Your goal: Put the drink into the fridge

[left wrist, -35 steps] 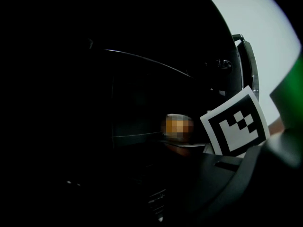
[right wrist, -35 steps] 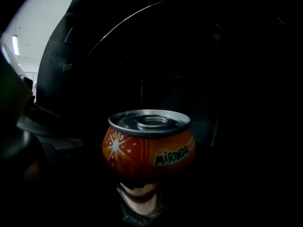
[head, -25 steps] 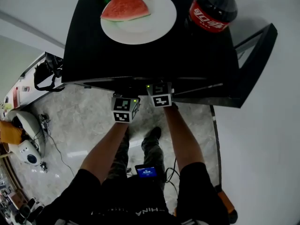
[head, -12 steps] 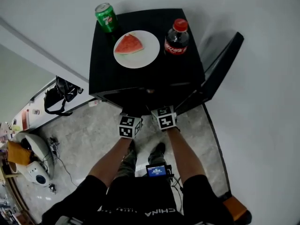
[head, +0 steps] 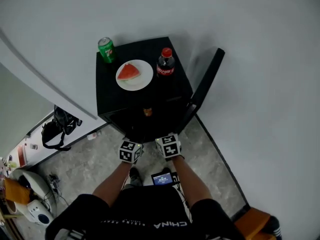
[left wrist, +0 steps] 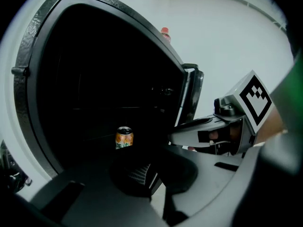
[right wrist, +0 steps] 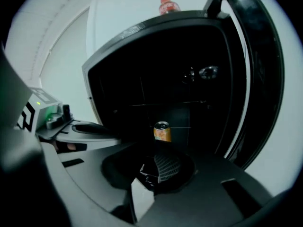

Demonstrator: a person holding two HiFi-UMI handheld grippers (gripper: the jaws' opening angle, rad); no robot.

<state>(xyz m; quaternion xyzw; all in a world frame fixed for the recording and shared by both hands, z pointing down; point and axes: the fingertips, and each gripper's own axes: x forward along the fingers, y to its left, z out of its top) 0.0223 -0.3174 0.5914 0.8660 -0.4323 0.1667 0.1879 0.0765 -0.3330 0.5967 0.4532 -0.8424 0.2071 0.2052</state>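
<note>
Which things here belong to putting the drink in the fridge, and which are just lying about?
Job: fridge, its open door, orange can standing inside.

Lying about: green can, cola bottle and plate with a watermelon slice, all on top of it (those two drinks could be next, can't tell); black bag on the floor.

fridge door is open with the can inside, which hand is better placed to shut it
Right. The door hangs open on the right, nearer the right claw, whose jaws have just been closing on nothing. The left claw sits farther from it.
</note>
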